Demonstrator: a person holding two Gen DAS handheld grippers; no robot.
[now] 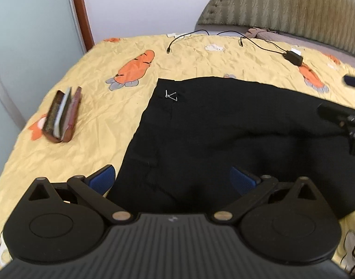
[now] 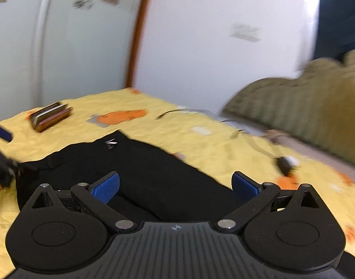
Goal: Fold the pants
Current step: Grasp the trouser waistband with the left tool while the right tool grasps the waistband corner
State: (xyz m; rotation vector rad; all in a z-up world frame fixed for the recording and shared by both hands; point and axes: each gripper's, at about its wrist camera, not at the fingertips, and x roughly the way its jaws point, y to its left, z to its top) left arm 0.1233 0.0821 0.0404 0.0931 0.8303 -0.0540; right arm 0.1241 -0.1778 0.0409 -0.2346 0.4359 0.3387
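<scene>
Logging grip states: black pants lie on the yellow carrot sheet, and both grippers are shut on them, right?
Not quite. The black pants do lie on the yellow carrot sheet, but the left gripper and right gripper are open, as each wrist view shows.

Matt black cloth pants (image 1: 224, 125) lie on a crinkled yellow cloth bedspread (image 1: 89, 139).

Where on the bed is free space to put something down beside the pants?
Free sheet lies between the wallet and the left edge of the black pants, and behind the pants toward the cable end. It is crowded at the far right, where the charger and its cables lie.
</scene>
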